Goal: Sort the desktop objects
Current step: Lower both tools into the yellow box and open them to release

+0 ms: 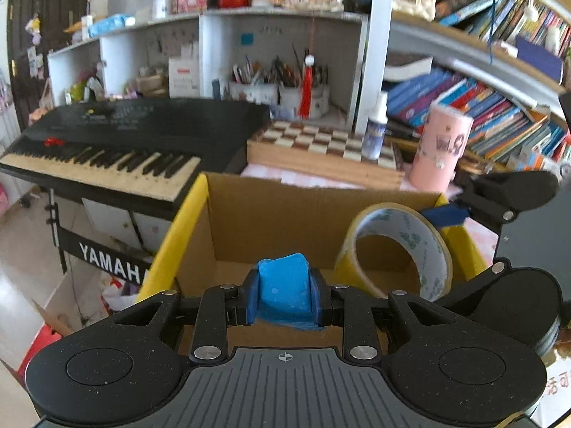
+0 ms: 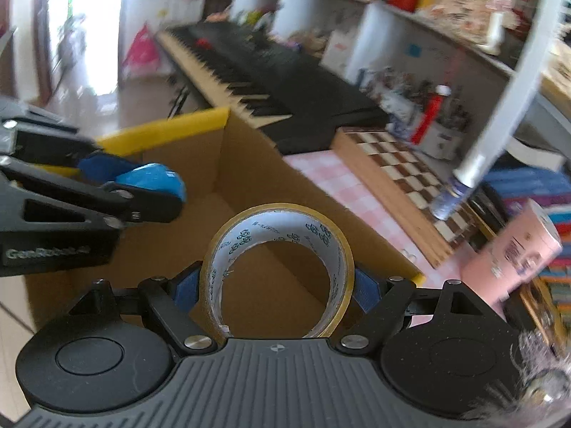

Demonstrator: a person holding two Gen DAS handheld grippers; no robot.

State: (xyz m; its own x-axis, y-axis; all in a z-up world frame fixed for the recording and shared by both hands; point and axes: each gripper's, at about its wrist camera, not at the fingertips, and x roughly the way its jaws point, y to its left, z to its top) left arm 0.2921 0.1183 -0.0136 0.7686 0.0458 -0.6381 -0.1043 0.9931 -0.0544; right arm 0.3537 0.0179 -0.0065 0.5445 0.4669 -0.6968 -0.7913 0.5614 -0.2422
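Starting at our left gripper (image 1: 284, 294): its blue pads (image 1: 249, 297) are clenched tight on a small blue block (image 1: 284, 285), prob. an eraser or a lump of putty, can't tell which; the block sticks up a bit past the tips. Our right gripper (image 2: 276, 285) has its pads spread wide but pressed on both sides of a roll of clear tape (image 2: 276, 271), so it's grasping, not released. The roll stands on edge between the pads, its hole facing the cam, so its axis runs along the fingers, not across them. Outward from there: both tips hang above the open cardboard box (image 1: 271, 221) w/ yellow-taped rim, and both point down into it. That's the relation the next move turns on, we'd say: the box floor lies straight ahead & below each load, so a drop only needs the pads to part. In the right wrist view the left gripper sits to the left of the roll, near but apart; both look about equally far in over the box, hard to call one nearer. Beyond the box, on the pink checked desk: a chessboard (image 1: 321, 142), a pink cylinder (image 1: 440, 149), a spray bottle (image 1: 374, 128), and a black keyboard (image 1: 117, 142) to the left.
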